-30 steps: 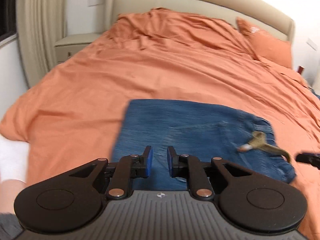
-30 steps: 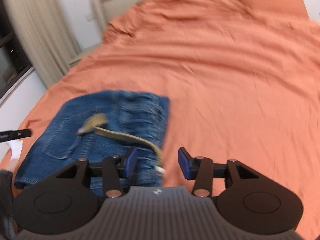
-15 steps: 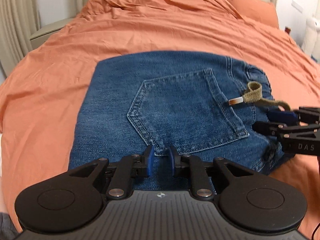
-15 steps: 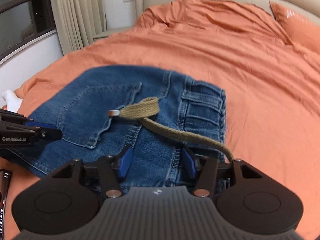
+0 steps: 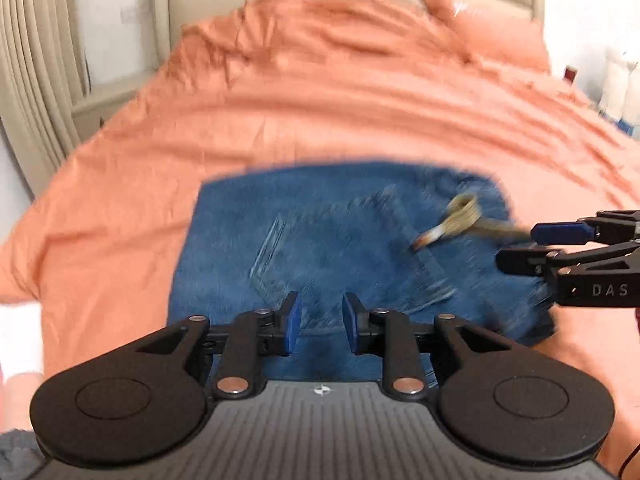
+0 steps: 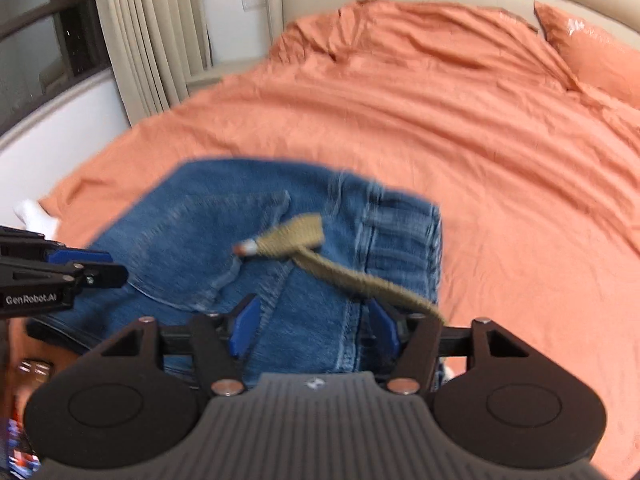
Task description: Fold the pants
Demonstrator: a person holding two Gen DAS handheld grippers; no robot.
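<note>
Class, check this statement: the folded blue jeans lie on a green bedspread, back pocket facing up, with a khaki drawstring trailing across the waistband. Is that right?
Not quite. The bedspread is orange, not green, as the right wrist view shows plainly. The rest holds: the folded blue jeans lie on it, back pocket up, with the khaki drawstring trailing across the waistband.

Black left tool (image 5: 318, 326), blue pads (image 5: 292, 322), silver screws, ribbed grey housing, right tool (image 6: 314, 330) alike

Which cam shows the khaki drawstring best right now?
Right wrist. The drawstring runs nearly whole there: looped end with its pale tip, then the cord trailing across the jeans to the right tongs. In the left wrist view it is smaller, blurred, and its tail passes behind the right tongs.
</note>
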